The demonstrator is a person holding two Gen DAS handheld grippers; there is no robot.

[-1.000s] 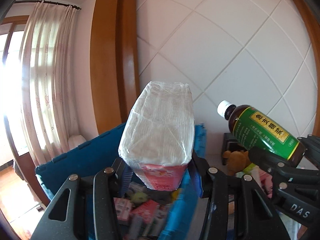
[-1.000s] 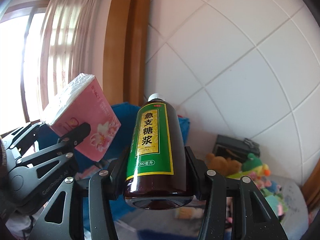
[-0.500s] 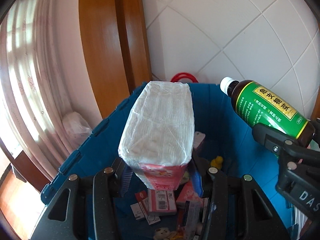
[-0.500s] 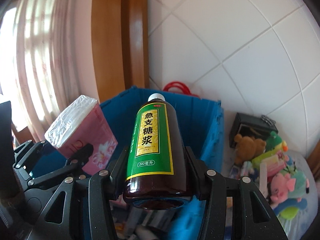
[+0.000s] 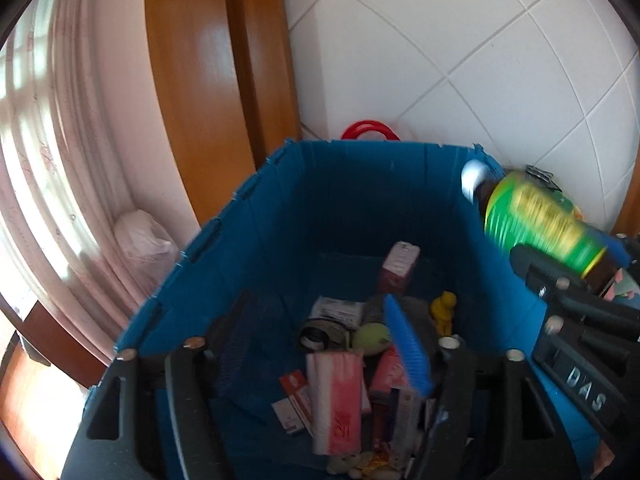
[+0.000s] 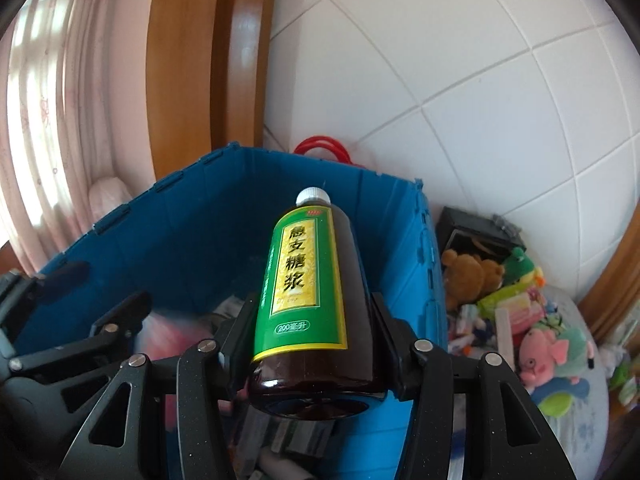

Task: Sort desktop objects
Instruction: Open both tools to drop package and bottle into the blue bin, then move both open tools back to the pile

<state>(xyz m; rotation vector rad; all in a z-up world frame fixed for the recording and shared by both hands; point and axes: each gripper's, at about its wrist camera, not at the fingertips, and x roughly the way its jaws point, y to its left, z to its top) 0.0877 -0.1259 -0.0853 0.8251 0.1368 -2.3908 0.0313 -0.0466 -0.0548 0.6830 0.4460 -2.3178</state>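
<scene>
Over the blue bin (image 5: 360, 208), both claws opening — left claw (image 5: 320, 364) empty, syrup bottle (image 6: 308, 280) between right claw's (image 6: 312, 332) fingers.

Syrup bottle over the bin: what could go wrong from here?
The right fingers are opening around the syrup bottle near the blue bin's right wall: it could clip the rim and land among the plush toys.
It would drop onto the tissue pack and small boxes, possibly crushing them.
</scene>
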